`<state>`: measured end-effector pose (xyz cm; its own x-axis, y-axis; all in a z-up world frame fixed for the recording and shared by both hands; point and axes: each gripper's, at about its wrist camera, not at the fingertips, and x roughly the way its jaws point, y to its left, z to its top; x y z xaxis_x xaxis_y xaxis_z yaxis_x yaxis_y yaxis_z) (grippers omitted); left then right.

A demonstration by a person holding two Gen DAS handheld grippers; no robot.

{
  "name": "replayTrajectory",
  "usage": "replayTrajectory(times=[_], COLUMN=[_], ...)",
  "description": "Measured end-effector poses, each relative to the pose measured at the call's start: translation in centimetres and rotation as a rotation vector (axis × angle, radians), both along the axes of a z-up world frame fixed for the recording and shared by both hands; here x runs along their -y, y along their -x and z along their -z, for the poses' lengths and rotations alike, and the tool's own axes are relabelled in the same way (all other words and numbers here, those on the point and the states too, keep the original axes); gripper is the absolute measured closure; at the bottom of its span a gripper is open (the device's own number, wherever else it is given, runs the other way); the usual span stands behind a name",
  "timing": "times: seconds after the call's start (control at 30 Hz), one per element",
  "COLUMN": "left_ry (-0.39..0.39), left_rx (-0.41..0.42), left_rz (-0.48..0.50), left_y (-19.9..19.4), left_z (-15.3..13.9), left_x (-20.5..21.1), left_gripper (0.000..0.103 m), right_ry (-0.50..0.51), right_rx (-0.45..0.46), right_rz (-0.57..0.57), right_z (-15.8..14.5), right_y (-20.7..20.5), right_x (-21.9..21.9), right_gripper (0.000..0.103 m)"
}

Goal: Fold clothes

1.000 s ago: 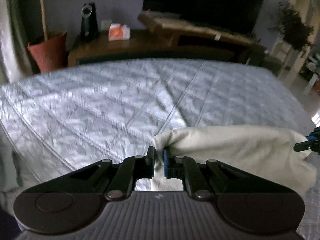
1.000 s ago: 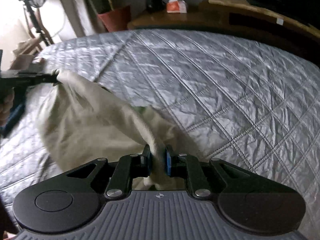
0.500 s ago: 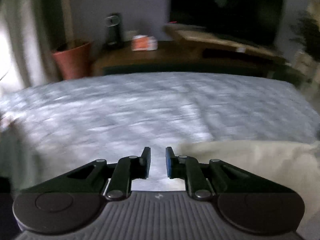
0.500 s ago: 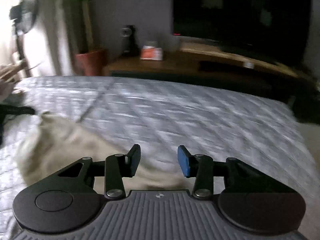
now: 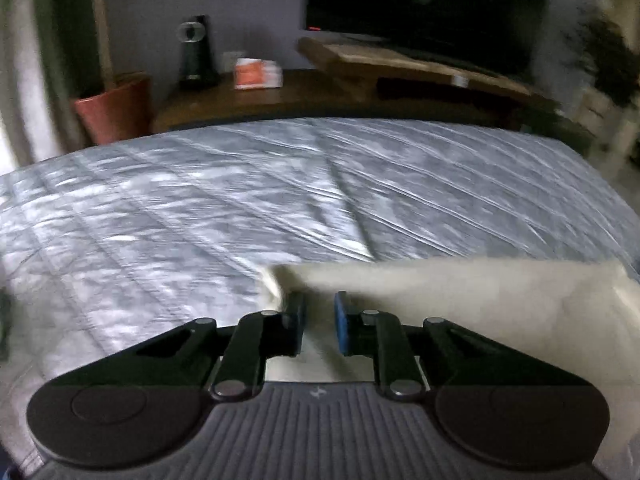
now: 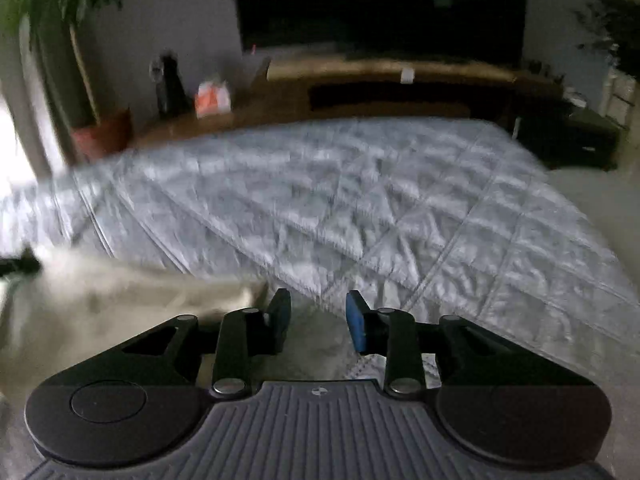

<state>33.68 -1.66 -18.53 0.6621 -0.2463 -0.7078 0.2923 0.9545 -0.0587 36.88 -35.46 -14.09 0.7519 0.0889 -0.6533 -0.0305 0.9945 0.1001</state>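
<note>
Left gripper (image 5: 320, 322): nearest in the left wrist view, jaws slightly apart. The cream garment's corner lies under and between the fingers, but the pads do not press on it; a second ago they were clamped on that corner.
Right gripper (image 6: 318, 322): jaws parted and closing, with only grey quilt showing in the gap. The cloth lies just to the left of the left finger, not between the pads. A second ago this gripper pinched the cloth.
Garment (image 5: 460, 312): cream cloth, lying flat on the bed close in front of both grippers. Its long axis runs side to side across the near edge of the bed, from the left gripper's fingers out to the right edge of that view. In the right wrist view it stretches leftward (image 6: 100, 304) to the other gripper's dark tip at the frame edge. Earlier it hung bunched and lifted between the two grippers; now it is laid out.
Quilt (image 5: 240, 208): grey, stitched in diamonds, bare beyond the garment.
Background: a wooden bench (image 5: 280, 92) past the bed, a terracotta pot (image 5: 116, 110) at its left end, a dark screen (image 5: 424, 0) on the wall.
</note>
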Motion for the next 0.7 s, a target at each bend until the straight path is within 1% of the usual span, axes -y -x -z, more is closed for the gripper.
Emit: replayTrajectory(times=[0.07, 0.1, 0.13, 0.2, 0.23, 0.27, 0.3, 0.37, 0.4, 0.47, 0.5, 0.57, 0.6, 0.63, 0.7], left_ry=[0.039, 0.053, 0.058, 0.044, 0.027, 0.009, -0.009, -0.044, -0.055, -0.032, -0.019, 0.001, 0.011, 0.027, 0.053], left_rx=[0.01, 0.018, 0.031, 0.057, 0.063, 0.07, 0.077, 0.09, 0.094, 0.084, 0.083, 0.095, 0.104, 0.114, 0.124], left_rz=[-0.041, -0.042, -0.036, -0.017, -0.006, 0.004, 0.015, 0.036, 0.043, 0.034, 0.027, 0.016, 0.01, 0.0, -0.012], left_y=[0.7, 1.3, 2.2, 4.1, 4.6, 5.1, 5.6, 6.6, 6.9, 6.8, 6.7, 6.9, 7.0, 7.3, 7.4], left_z=[-0.5, -0.6, -0.7, -0.6, -0.4, -0.2, 0.0, 0.3, 0.4, 0.3, 0.2, 0.6, 0.8, 0.8, 0.8], left_x=[-0.7, -0.7, -0.6, -0.4, -0.3, -0.1, 0.0, 0.3, 0.3, -0.2, -0.5, -0.8, -0.9, -1.3, -1.9], left_gripper=[0.088, 0.088, 0.087, 0.087, 0.084, 0.083, 0.081, 0.081, 0.081, 0.081, 0.081, 0.082, 0.082, 0.082, 0.082], right_ry=[-0.016, -0.02, 0.014, 0.046, 0.061, 0.074, 0.109, 0.175, 0.18, 0.166, 0.2, 0.198, 0.177, 0.156, 0.14], right_rx=[0.047, 0.069, 0.074, 0.093, 0.101, 0.091, 0.062, 0.005, -0.02, -0.039, -0.054, -0.053, -0.036, -0.004, 0.063], right_rz=[-0.095, -0.145, -0.216, -0.361, -0.43, -0.454, -0.43, -0.375, -0.291, -0.111, -0.018, 0.067, 0.078, 0.05, -0.063], right_z=[-0.6, -0.9, -1.1, -0.7, -0.5, -0.1, 0.6, 2.0, 2.5, 2.5, 2.4, 1.8, 1.3, 0.8, -0.2], right_y=[1.4, 2.1, 3.0, 5.0, 6.0, 6.8, 6.9, 7.3, 7.2, 7.1, 7.3, 8.2, 8.8, 9.6, 10.4], right_x=[-2.8, -4.2, -5.7, -8.7, -10.1, -10.6, -10.2, -9.4, -7.5, -3.7, -2.0, 0.3, 0.7, 0.5, -2.3], right_gripper=[0.064, 0.064, 0.064, 0.065, 0.065, 0.065, 0.065, 0.066, 0.066, 0.064, 0.065, 0.065, 0.065, 0.065, 0.063])
